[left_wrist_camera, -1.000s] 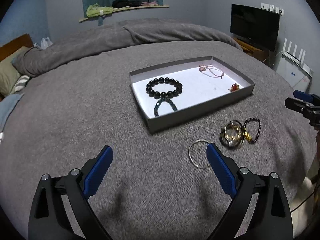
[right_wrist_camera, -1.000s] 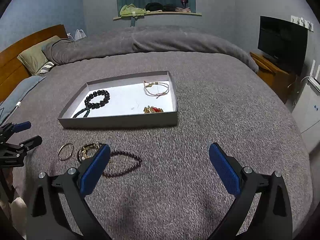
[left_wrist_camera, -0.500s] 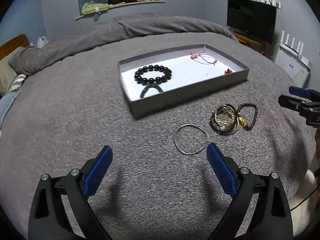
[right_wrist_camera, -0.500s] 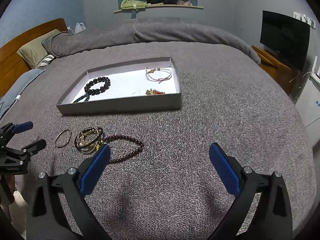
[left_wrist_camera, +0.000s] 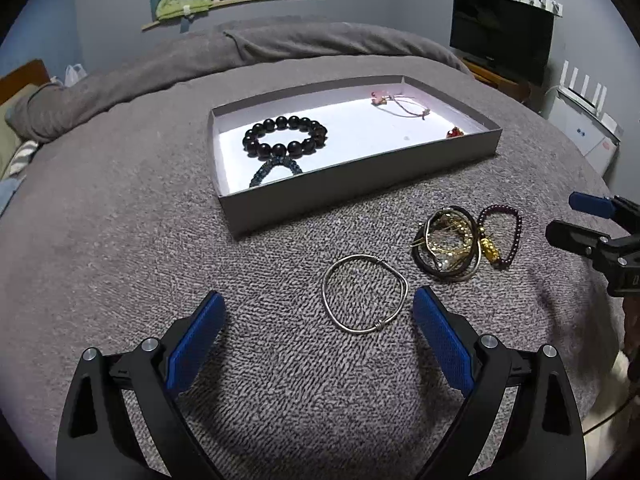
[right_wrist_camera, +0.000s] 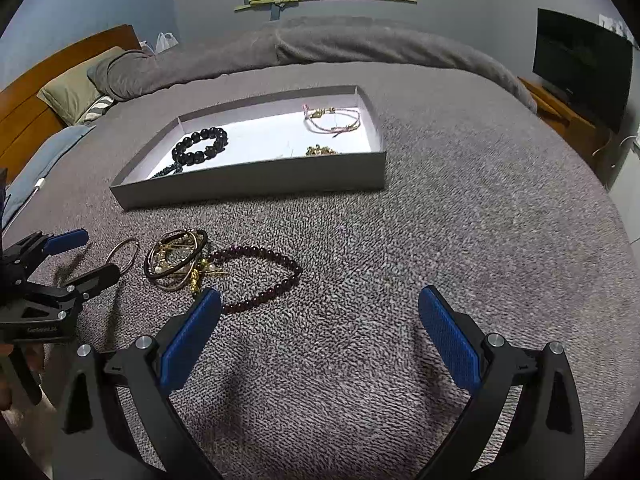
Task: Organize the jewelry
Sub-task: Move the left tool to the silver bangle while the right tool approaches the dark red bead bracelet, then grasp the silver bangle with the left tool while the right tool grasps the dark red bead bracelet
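Step in hand: judged from the layout, the sorting is partly done. Some pieces lie in the tray, others wait on the grey bedcover, and the left tongs seem to be lining up on the silver bangle.

Left tongs: spread wide and holding nothing. The bangle lies flat on the cover between the two blue pads, closer to the right pad, apart from both.

Right tongs: also wide open and empty. The dark red bead bracelet sits at about 11 o'clock from their midpoint, its near edge just beside the left pad.

Loose jewelry: in the left wrist view, a tangle of dark and gold bangles lies at 2 o'clock from the silver bangle, with the red bracelet touching its right side.

Tray contents: a black bead bracelet at the left end, a dark braided piece just below and touching it, a pink cord bracelet in the far right corner, and a small red and gold piece by the right wall.

Next move: probably lower the left tongs so one pad comes inside the ring, close on the thin wire, then lift and carry it toward 12 o'clock into the tray. The wire is slim and lies on soft pile, so the pads need to press low to catch it.
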`<state>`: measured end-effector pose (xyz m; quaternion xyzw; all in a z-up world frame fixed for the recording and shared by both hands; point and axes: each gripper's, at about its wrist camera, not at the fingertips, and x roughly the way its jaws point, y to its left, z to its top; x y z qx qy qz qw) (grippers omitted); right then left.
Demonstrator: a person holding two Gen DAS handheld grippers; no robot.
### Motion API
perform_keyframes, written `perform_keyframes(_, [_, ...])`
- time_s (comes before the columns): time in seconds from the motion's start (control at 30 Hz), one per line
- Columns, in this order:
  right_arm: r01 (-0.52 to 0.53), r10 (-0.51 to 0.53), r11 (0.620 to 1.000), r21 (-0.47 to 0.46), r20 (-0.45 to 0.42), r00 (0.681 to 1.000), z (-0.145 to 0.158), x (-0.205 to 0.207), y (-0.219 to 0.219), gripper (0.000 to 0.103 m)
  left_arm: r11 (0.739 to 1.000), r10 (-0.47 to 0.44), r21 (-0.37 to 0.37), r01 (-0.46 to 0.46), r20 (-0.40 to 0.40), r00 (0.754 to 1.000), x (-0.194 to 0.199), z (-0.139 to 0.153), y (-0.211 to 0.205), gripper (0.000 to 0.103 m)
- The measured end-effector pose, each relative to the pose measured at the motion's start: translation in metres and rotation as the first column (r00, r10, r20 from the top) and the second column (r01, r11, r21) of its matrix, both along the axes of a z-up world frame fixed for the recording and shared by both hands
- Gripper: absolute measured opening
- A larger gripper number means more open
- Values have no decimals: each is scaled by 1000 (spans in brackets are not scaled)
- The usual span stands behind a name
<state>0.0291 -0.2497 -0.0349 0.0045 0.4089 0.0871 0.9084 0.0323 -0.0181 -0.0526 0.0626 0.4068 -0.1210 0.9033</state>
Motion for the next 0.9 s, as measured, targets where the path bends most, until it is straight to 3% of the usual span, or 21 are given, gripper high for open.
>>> perform_keyframes(0.23, [-6, 7, 1000, 22, -9, 1000, -8, 5, 1, 95, 1000, -15, -6, 15, 7, 1000, 0, -3, -3, 92])
perform_keyframes(0.3, [-7, 7, 1000, 23, -10, 1000, -10, 6, 2, 85, 999, -25, -23, 25, 8, 1000, 0, -3, -4, 88])
perform_keyframes(0.37, [-10, 11, 1000, 21, -18, 1000, -12, 9, 4, 72, 999, -36, -36, 36, 3, 999, 1, -3, -4, 75])
perform_keyframes(0.47, [-19, 19, 999, 34, -20, 1000, -13, 11, 6, 58, 997, -52, -56, 52, -9, 999, 2, -4, -6, 63])
perform_keyframes(0.67, [-32, 33, 999, 40, -27, 999, -14, 19, 12, 43, 994, -86, -63, 85, -10, 996, -1, -7, -9, 50])
perform_keyframes(0.9, [-59, 60, 998, 30, -49, 997, -20, 27, 21, 23, 992, -101, -74, 100, -9, 995, -2, -7, -7, 48])
